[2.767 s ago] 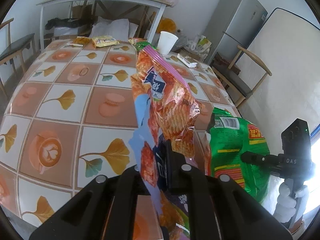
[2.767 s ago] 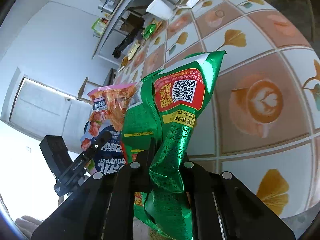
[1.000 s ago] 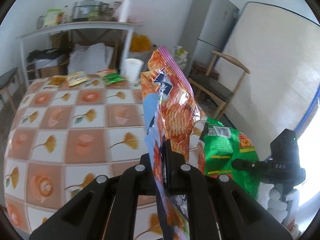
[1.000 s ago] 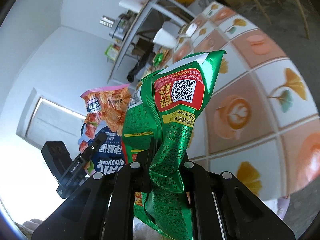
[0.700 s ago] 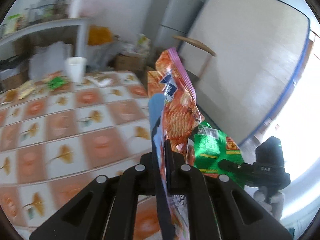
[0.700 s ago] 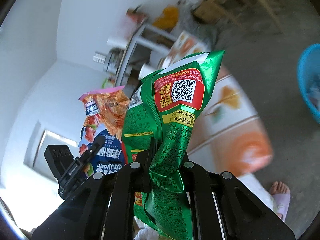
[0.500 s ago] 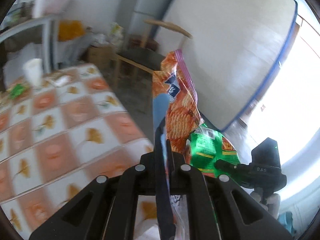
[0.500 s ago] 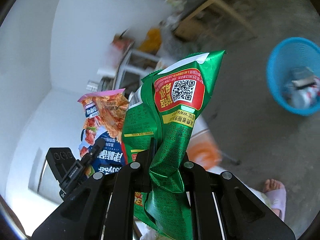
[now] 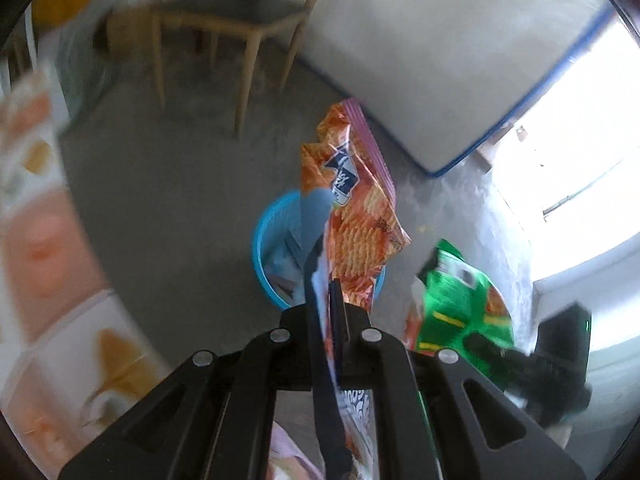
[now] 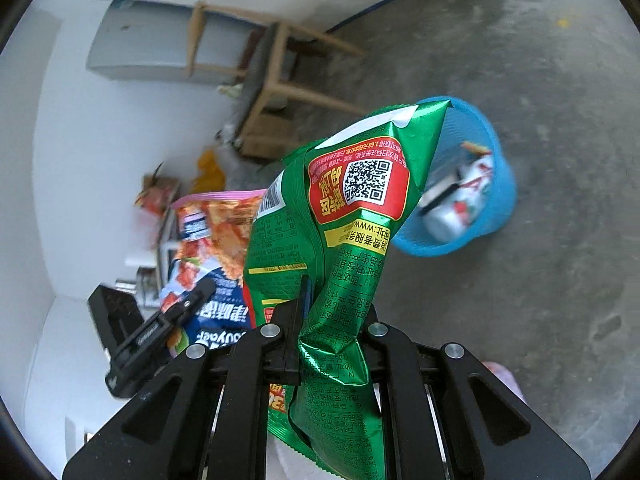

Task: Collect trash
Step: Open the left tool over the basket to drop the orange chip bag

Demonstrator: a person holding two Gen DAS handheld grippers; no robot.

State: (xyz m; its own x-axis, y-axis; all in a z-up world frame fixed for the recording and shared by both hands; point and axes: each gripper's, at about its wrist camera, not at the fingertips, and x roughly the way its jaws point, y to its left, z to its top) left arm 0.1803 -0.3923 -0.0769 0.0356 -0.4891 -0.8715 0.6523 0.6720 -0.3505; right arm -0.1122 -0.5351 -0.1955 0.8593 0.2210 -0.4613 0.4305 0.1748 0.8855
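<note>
My left gripper is shut on an orange and blue snack bag, held upright in the air over the floor. A blue trash basket stands on the floor right behind that bag. My right gripper is shut on a green snack bag. The basket lies beyond and to the right of it, with some trash inside. Each view shows the other bag: the green one at the right, the orange one at the left.
A wooden chair stands on the grey concrete floor beyond the basket. A white mattress leans on the wall behind it. The tiled tablecloth's edge is at the far left. A grey fridge stands by the wall.
Both grippers have swung away from the table toward the floor, still holding their bags. The blue basket has come into view and is now close.
</note>
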